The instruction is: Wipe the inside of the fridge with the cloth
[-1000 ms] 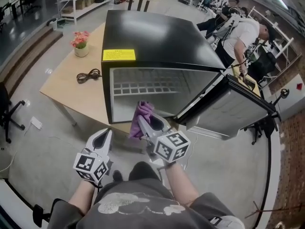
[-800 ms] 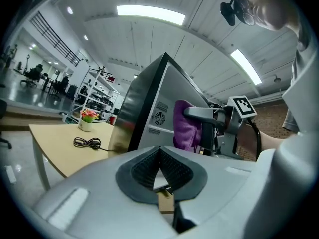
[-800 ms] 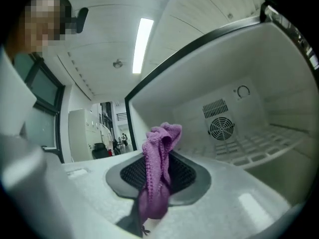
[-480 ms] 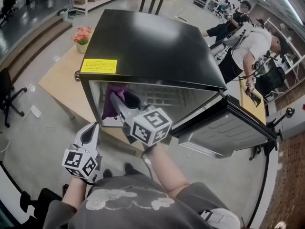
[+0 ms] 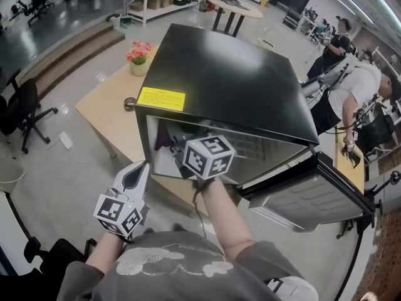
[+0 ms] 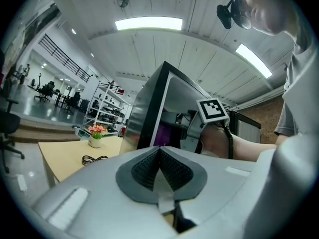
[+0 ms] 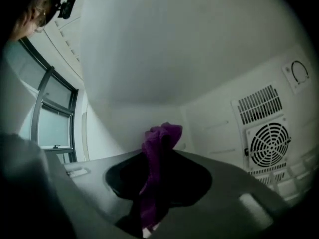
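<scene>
- Purple cloth is sitting clamped in the right gripper inside the fridge, with open white wall ahead and the fan grille off to its right.
- Left gripper is hanging outside, just below the fridge's front edge, with its jaws pressed together on nothing.
- Fridge door is standing swung wide.

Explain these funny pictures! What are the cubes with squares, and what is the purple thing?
A person holds a grabbing tool in each hand; the cubes are parts of those tools. One picture comes from a camera on the person's head, the other two from cameras riding on the tools. The right gripper is inside the fridge, pinching a purple cloth. The left gripper is shut and empty, outside. The fridge stands on a wooden table with a flower pot and a cable.
</scene>
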Action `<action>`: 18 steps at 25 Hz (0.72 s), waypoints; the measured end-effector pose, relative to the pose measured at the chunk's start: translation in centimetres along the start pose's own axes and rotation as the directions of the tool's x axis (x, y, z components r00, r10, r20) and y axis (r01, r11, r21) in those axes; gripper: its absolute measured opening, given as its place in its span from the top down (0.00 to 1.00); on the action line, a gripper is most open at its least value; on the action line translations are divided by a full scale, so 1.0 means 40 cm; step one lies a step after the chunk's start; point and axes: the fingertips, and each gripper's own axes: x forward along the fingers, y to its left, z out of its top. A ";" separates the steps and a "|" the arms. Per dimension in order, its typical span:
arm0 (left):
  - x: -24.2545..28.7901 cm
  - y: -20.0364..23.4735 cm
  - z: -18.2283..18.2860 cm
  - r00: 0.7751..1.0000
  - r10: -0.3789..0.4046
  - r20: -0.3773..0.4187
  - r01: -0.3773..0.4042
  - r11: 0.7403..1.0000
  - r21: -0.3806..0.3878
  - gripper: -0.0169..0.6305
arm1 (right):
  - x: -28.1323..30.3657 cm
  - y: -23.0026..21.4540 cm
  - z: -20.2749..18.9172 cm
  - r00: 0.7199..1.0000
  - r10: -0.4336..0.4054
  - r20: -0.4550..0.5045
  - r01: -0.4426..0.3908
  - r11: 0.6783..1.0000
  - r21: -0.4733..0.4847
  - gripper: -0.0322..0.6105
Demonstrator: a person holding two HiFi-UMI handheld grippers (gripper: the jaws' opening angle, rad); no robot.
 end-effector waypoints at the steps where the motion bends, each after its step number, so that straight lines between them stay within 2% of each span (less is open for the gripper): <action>1: -0.001 -0.001 0.002 1.000 -0.007 -0.002 0.007 1.000 0.003 0.95 | 0.005 -0.009 -0.006 1.000 -0.018 -0.014 0.018 1.000 -0.017 0.81; 7: -0.007 0.003 0.008 0.999 -0.035 -0.017 0.035 0.999 0.008 0.95 | 0.028 -0.028 -0.032 0.991 -0.111 -0.069 0.101 0.986 -0.131 0.81; 11: -0.017 0.004 0.004 0.998 -0.053 -0.026 0.053 0.999 0.007 0.95 | 0.034 -0.047 -0.076 0.962 -0.186 -0.201 0.136 0.961 -0.240 0.81; 15: -0.026 0.024 0.011 0.998 -0.052 -0.025 0.052 0.999 0.001 0.95 | 0.051 -0.048 -0.093 0.929 -0.240 -0.282 0.127 0.921 -0.368 0.81; 18: -0.031 0.034 0.009 0.998 -0.052 -0.028 0.052 0.999 -0.008 0.95 | 0.043 -0.047 -0.084 0.926 -0.250 -0.281 0.136 0.919 -0.371 0.81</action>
